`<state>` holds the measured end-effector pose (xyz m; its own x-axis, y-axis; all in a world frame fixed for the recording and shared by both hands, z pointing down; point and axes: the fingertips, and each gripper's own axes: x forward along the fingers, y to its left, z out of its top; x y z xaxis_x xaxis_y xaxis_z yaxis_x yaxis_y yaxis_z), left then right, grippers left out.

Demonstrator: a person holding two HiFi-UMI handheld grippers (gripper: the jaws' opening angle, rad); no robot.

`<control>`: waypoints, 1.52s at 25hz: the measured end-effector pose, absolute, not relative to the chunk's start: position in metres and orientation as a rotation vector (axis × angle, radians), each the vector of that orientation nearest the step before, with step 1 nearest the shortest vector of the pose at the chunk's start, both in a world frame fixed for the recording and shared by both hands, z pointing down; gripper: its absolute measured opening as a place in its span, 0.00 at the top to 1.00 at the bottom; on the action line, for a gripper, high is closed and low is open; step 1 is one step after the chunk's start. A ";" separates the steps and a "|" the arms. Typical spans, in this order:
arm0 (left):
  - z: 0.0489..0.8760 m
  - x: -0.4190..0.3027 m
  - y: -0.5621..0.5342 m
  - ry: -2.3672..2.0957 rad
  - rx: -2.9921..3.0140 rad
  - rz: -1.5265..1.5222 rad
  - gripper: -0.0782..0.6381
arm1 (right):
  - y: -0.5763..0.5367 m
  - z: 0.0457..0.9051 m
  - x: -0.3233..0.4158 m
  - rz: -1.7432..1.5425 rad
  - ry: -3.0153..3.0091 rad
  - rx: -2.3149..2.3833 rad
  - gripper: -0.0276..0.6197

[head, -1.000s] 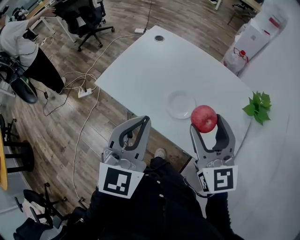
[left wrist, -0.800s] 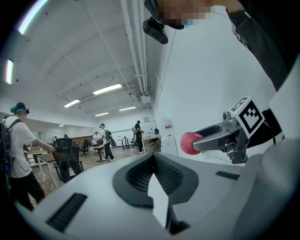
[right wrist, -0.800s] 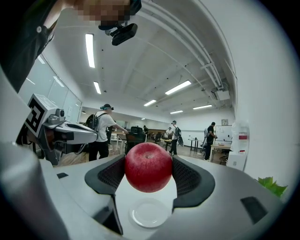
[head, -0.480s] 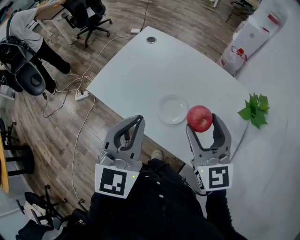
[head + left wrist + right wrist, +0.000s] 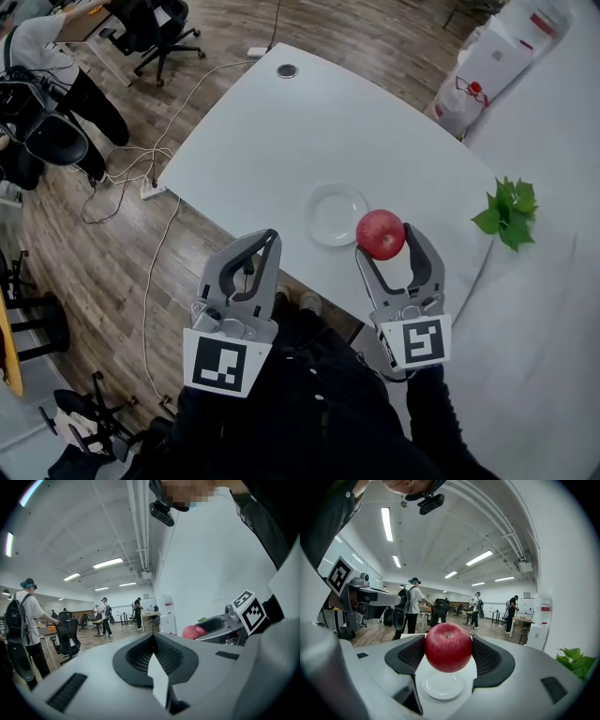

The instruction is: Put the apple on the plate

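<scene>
Nearest in, the left gripper [image 5: 269, 240] is hanging close to the person's body, jaws pressed together on nothing. Just ahead and to its right, the right gripper [image 5: 384, 242] is clamping both jaws on the flanks of the red apple [image 5: 381, 233], holding it in the air over the near edge of the worktop [image 5: 281, 131]. In the right gripper view, the white plate [image 5: 440, 689] is showing below the apple and slightly ahead of the jaws, with nothing on it.

The carry looks close to its end, I'd say. To do it well:
- Ease forward and a touch left until the apple is hanging over the plate's middle.
- Lower until it is resting in the dish.
- Only then part the jaws, level and wide, so the round fruit isn't nudged off the rim.

Far off to the right, 1 green sprig [image 5: 507, 212] is lying well apart from all this.
</scene>
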<state>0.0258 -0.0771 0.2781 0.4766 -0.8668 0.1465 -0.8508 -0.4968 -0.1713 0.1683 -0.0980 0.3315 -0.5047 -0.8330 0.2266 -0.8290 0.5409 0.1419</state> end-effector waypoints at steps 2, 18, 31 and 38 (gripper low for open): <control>0.278 0.024 -0.081 1.532 -2.635 -0.321 0.87 | -0.103 0.339 0.165 -0.003 -2.514 1.378 0.49; 0.280 -0.007 -0.104 1.515 -2.634 -0.330 0.87 | -0.140 0.412 0.139 0.186 -2.416 1.339 0.49; 0.292 -0.033 -0.106 1.555 -2.630 -0.358 0.87 | -0.153 0.476 0.123 0.277 -2.320 1.274 0.49; 0.294 -0.042 -0.106 1.579 -2.619 -0.371 0.87 | -0.162 0.503 0.123 0.321 -2.271 1.247 0.49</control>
